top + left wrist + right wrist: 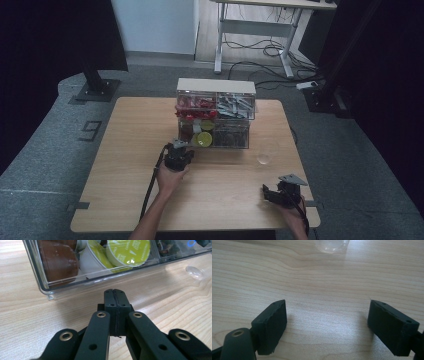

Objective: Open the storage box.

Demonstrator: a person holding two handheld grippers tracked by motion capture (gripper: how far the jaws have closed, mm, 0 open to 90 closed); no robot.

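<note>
Clear plastic drawer (82, 281) of coffee pods (127, 251) sits just ahead of the left gripper (115, 293), jaws pressed together empty, seemingly to push it, while the right gripper (327, 322) rests wide open, holding nothing.

Tables: two — one wooden table (125, 200) carrying the things, one desk (260, 25) behind it.
Organizers: one clear organizer (216, 86), four compartments.
Claws: two — left claw (116, 293), right claw (327, 322).
Glass cups: one cup (265, 154).
Green-lid capsules: two counted in the left gripper view, the capsule (128, 251) in front and another behind it; more may lie hidden.
Brown pods: one pod (58, 261) plainly seen.
Red items, upper left compartment: too small to count.
Grey items, upper right compartment: too small to count.
</note>
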